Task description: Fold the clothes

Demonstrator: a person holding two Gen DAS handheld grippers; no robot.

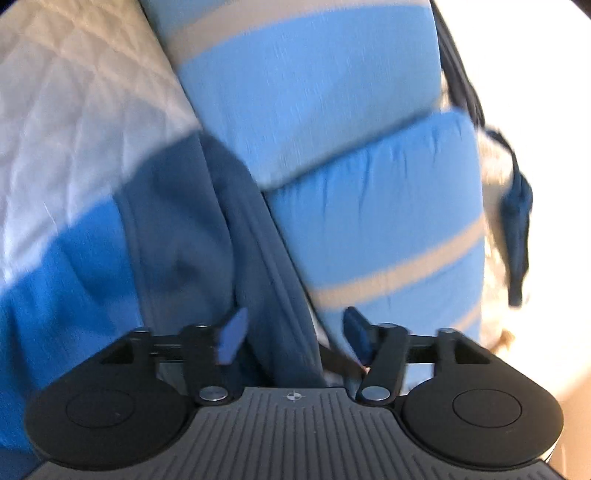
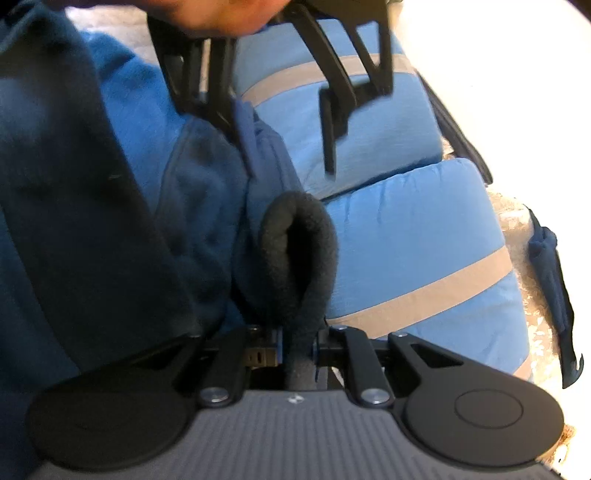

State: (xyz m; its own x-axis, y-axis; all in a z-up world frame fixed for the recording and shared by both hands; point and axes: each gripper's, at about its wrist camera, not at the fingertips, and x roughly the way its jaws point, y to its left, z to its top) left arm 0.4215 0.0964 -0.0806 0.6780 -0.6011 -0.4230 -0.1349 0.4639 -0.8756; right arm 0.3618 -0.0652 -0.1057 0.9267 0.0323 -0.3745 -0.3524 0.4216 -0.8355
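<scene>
A dark blue fleece garment (image 1: 184,229) lies bunched over blue bedding, and a ridge of it (image 1: 280,302) runs between my left gripper's fingers. The left gripper (image 1: 294,335) stands open, its blue pads (image 1: 232,336) apart on either side of that ridge. In the right wrist view the same garment (image 2: 92,221) fills the left side. My right gripper (image 2: 298,347) is shut on a thick dark fold of the fleece (image 2: 299,251), which loops up out of the jaws. The left gripper (image 2: 288,155) shows above it, open, held by a hand (image 2: 214,14).
Two light blue cushions with grey stripes (image 1: 369,206) (image 2: 417,251) lie to the right of the garment. A white quilted cover (image 1: 74,110) is at the left. A dark navy cloth (image 1: 517,221) (image 2: 550,280) hangs at the far right, against overexposed brightness.
</scene>
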